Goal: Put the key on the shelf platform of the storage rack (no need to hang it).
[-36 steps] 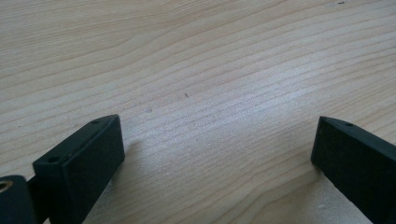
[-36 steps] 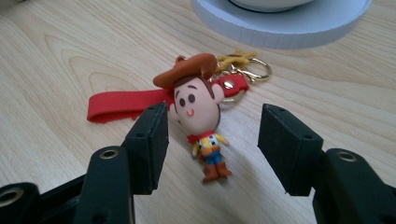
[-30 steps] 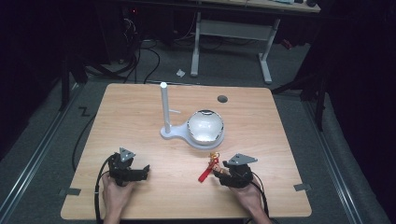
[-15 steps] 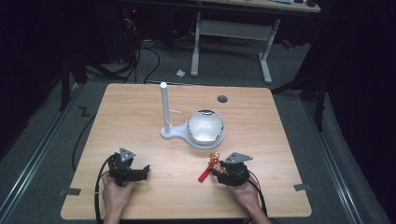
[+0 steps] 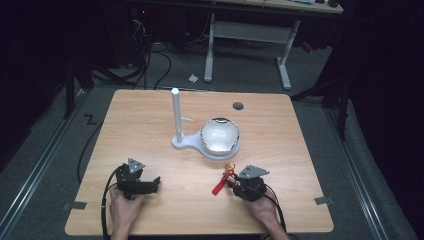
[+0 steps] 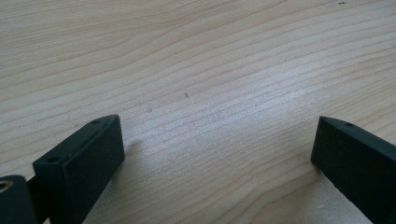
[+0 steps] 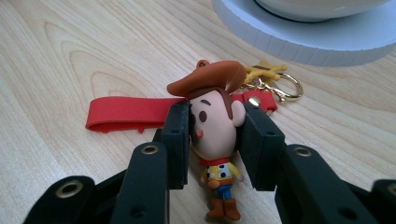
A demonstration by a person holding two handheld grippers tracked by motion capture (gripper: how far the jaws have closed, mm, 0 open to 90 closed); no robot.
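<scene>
Black jaws of your right gripper (image 7: 212,140) are clamped on the head of the small cowboy figure keychain (image 7: 215,135) in brown hat and yellow shirt; its red rubber strap (image 7: 126,114) lies flat on the pale wooden table (image 5: 150,125), its gold ring (image 7: 285,87) just beside the white round stand base (image 7: 303,39); the figure sits near the table's front edge, right of centre; your left gripper (image 6: 217,154) rests near the front left with its jaws spread wide over bare wood, holding nothing.
</scene>
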